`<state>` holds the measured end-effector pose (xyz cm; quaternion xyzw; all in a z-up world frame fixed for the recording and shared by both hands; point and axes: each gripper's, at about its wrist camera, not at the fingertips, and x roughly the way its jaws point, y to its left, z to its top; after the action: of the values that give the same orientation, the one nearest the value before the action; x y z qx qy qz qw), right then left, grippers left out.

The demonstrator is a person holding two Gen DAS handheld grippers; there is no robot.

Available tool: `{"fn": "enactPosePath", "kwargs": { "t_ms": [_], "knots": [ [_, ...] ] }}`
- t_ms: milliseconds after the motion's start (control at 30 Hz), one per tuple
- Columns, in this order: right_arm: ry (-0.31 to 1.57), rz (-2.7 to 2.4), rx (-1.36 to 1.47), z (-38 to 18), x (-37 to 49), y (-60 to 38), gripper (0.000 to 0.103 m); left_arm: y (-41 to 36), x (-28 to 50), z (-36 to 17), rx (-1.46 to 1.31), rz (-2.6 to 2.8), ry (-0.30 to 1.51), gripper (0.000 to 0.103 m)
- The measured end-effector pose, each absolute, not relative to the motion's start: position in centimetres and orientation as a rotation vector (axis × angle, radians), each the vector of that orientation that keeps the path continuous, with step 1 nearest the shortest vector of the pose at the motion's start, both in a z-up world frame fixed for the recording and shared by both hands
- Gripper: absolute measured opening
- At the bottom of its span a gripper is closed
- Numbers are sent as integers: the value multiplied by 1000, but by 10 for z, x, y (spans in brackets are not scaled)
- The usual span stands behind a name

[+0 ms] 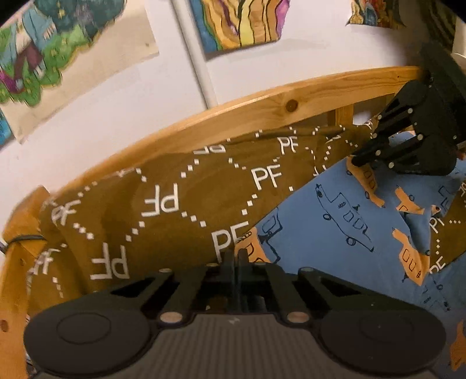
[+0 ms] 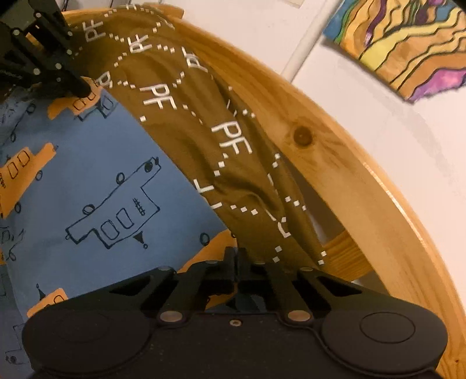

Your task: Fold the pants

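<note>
Left gripper point(image 1: 234, 256) was clamped on the brown pants point(image 1: 180, 198), right gripper point(image 2: 236, 256) likewise, the cloth stretched between them above the blue bedsheet point(image 1: 314, 233) beside the wooden rail point(image 1: 262, 108). Step looked like lifting an edge; next, carry it over evenly, both ends together.

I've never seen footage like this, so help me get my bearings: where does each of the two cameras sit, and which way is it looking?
Left wrist: sits on the left gripper, looking along its shut fingers, slanting down at the brown pants pinched there; the right gripper shows at upper right.
Right wrist: sits on the right gripper, looking along its shut fingers at the same pants; the left gripper shows at upper left.
Shared: the pants, blue bedsheet, wooden bed rail, white wall and the yellow wavy painting.
</note>
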<state>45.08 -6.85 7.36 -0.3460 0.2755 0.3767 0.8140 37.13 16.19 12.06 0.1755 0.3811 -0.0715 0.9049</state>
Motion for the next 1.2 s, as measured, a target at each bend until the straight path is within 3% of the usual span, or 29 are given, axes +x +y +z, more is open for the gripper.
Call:
{"fn": "enactPosePath", "kwargs": {
  "t_ms": [300, 567, 833, 1200],
  "knots": [
    [345, 735, -672, 105, 370, -122, 0, 139, 294, 136, 514, -154, 534, 1],
    [240, 744, -754, 92, 267, -162, 0, 107, 202, 120, 758, -281, 358, 1],
    [205, 802, -864, 50, 177, -190, 0, 91, 146, 69, 994, -397, 407, 1],
    [289, 922, -950, 4, 108, -188, 0, 92, 103, 7, 1098, -482, 517, 1]
  ]
}}
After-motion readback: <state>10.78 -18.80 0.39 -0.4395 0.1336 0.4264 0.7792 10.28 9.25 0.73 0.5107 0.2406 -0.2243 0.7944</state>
